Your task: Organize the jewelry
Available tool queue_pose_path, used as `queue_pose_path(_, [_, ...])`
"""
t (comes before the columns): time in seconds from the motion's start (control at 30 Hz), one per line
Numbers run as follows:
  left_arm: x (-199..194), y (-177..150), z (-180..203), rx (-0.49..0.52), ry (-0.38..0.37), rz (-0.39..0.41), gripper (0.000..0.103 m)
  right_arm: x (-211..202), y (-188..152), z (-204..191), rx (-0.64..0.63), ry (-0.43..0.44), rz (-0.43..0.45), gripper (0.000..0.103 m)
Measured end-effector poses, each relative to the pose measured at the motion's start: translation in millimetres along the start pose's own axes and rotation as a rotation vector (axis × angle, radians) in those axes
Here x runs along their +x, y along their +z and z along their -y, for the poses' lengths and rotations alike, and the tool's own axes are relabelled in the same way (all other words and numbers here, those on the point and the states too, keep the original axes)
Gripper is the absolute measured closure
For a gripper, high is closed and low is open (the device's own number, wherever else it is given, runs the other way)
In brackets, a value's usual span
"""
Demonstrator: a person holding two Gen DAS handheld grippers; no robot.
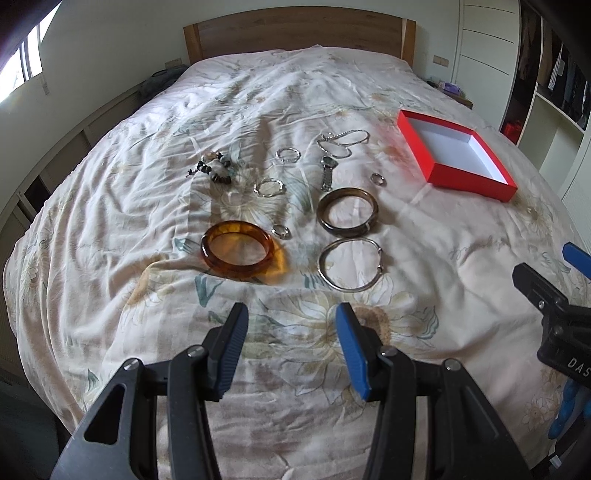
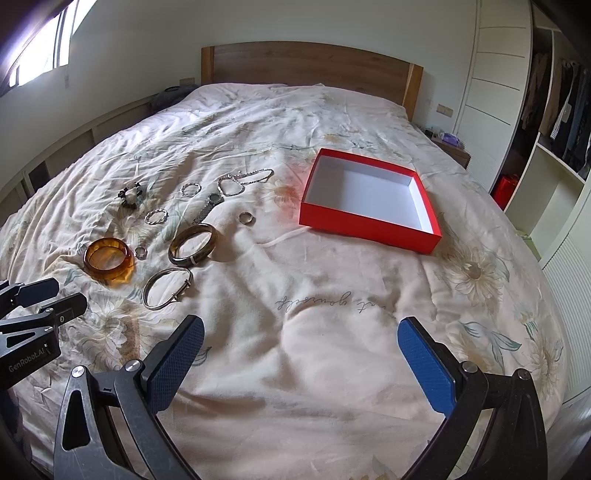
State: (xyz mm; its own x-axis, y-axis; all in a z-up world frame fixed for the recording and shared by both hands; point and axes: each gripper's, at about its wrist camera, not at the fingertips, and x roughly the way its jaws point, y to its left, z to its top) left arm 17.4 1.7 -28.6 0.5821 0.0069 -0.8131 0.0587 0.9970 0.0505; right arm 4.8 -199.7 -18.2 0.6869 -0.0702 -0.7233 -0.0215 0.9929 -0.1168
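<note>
Jewelry lies spread on a floral bedspread. An amber bangle [image 1: 240, 253] [image 2: 109, 260], a dark brown bangle [image 1: 348, 212] [image 2: 192, 243], a thin silver bangle [image 1: 351, 264] [image 2: 168, 288], a watch [image 1: 327, 171], a bead bracelet [image 1: 216, 168], chains [image 1: 343, 142] and small rings [image 1: 378, 179] lie in a group. An open red box [image 1: 456, 160] [image 2: 369, 199] with a white, empty inside sits to their right. My left gripper [image 1: 293, 321] is open, just short of the bangles. My right gripper [image 2: 301, 332] is open wide over bare bedspread, below the box.
A wooden headboard [image 1: 299, 31] stands at the far end of the bed. A white wardrobe with open shelves and hanging clothes [image 2: 554, 110] is on the right. A window [image 2: 44, 40] is at the upper left. The bed edge drops off on the left.
</note>
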Motion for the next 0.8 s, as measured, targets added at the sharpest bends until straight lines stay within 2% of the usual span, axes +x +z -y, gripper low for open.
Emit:
queue_pose_path(0.53, [7.9, -0.9, -5.6, -0.009, 0.009, -0.028, 0.056, 5.5, -1.0, -2.4, -0.012, -0.001, -0.009, 0.0])
queue_pose_path(0.8, [6.4, 0.0, -11.8, -0.03, 0.04, -0.005, 0.056, 6.0, -0.9, -5.5, -0.025, -0.001, -0.012, 0.0])
